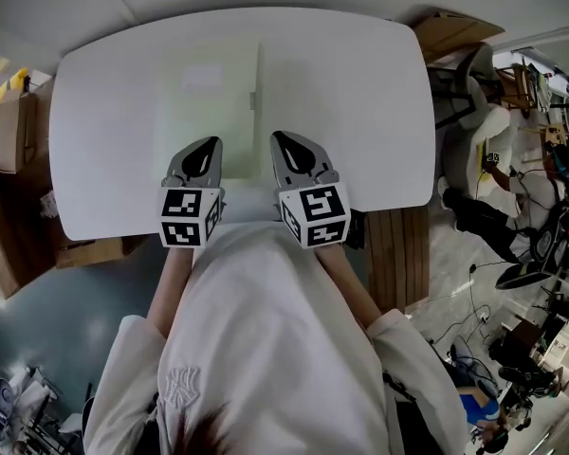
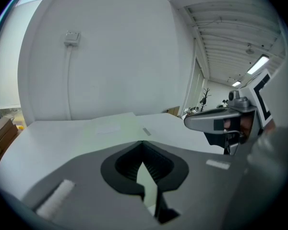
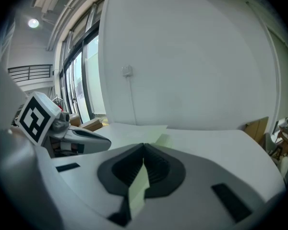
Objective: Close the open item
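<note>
Two empty claws: left gripper (image 1: 211,142) and right gripper (image 1: 278,137) hover over the table's (image 1: 95,131) near edge, jaws pressed together; the folder (image 1: 209,88) lies flat mid-table, just beyond them, apparently already closed; little seems left.

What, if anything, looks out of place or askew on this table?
Nothing stands out. The pale folder lies flat and square on the white table; the left gripper and right gripper are shut and empty at its near edge.
</note>
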The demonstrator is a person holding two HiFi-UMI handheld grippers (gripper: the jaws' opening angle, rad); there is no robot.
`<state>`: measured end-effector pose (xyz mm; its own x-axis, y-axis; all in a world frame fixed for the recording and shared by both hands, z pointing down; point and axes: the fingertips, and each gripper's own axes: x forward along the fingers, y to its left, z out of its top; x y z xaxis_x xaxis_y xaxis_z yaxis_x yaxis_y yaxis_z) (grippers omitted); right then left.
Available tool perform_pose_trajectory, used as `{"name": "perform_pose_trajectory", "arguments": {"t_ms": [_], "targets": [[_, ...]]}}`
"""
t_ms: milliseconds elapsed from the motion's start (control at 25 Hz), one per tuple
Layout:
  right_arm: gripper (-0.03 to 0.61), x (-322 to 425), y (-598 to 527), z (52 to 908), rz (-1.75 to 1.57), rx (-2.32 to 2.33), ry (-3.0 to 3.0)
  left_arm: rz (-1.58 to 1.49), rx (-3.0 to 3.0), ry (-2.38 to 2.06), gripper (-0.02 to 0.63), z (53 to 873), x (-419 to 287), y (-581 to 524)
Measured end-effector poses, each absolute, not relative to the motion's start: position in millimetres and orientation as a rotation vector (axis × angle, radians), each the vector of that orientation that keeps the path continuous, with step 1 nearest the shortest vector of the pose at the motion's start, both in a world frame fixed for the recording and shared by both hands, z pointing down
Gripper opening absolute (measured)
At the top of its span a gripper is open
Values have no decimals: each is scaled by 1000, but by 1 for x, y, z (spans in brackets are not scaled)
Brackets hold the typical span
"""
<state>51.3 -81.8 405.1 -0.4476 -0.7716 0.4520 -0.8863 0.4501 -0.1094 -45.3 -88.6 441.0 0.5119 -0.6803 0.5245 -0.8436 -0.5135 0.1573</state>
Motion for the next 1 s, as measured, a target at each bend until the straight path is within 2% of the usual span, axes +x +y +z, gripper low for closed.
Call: {"name": "perform_pose_trajectory", "arguments": {"t_ms": [1000], "targets": [[9, 18, -55, 344, 460, 1506, -2463, 336, 2617, -1455, 8, 318, -94, -70]]}}
